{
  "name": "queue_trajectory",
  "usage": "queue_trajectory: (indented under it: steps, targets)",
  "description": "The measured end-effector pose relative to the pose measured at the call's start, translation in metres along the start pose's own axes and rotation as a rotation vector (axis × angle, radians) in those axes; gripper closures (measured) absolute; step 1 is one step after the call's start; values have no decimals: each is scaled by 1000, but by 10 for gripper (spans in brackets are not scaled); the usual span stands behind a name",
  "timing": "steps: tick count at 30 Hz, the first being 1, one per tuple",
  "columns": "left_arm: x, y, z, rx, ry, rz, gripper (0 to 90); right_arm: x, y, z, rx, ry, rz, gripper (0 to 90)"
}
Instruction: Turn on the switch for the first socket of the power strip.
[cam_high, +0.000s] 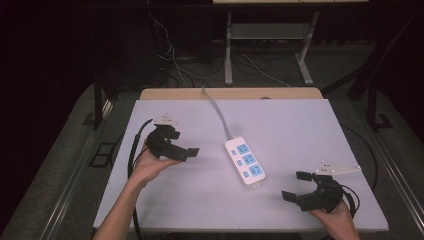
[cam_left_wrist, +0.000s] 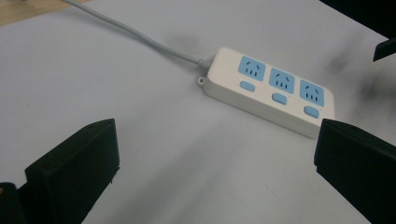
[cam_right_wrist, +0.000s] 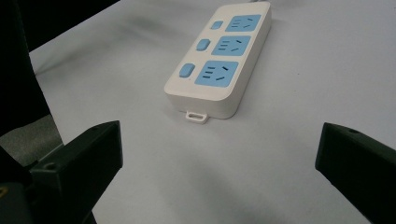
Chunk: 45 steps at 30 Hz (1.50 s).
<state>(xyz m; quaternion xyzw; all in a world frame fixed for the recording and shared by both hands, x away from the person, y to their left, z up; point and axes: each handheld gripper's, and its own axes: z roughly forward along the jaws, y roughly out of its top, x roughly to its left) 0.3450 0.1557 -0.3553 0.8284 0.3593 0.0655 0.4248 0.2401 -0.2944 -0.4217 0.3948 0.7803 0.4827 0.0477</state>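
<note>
both tools (cam_high: 192, 151) (cam_high: 295, 186) gape empty beside the strip (cam_high: 245, 162); approach square, straddle its body, avoid the cord (cam_high: 218, 112).

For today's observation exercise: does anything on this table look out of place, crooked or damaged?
The white power strip lies at a slant rather than square to the table edges. Otherwise nothing stands out: its casing looks intact, all sockets are empty, and nothing is spilled.

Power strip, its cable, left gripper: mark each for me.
power strip (cam_high: 245, 162), high view, on its middle blue socket.
cable (cam_high: 218, 111), high view, on the grey run over the table.
left gripper (cam_high: 184, 151), high view, midway between its open fingers.
</note>
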Motion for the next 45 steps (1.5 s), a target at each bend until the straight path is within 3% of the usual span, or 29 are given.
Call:
queue_trajectory:
  steps: [9,20,23,36,45]
  targets:
    - [-9,-22,-11,-43,23,2,0,0,0,0,0,-2,1,2]
    - [-20,-42,-12,-79,9,-4,0,0,0,0,1,-4,1,2]
    - [-24,-51,-12,-91,24,-2,0,0,0,0,2,-4,3,2]
    - [-31,-86,-12,-156,17,-55,0,1,-1,0,6,-5,5,2]
    - [-36,-99,-9,-144,19,-51,0,0,-2,0,8,-8,12,2]
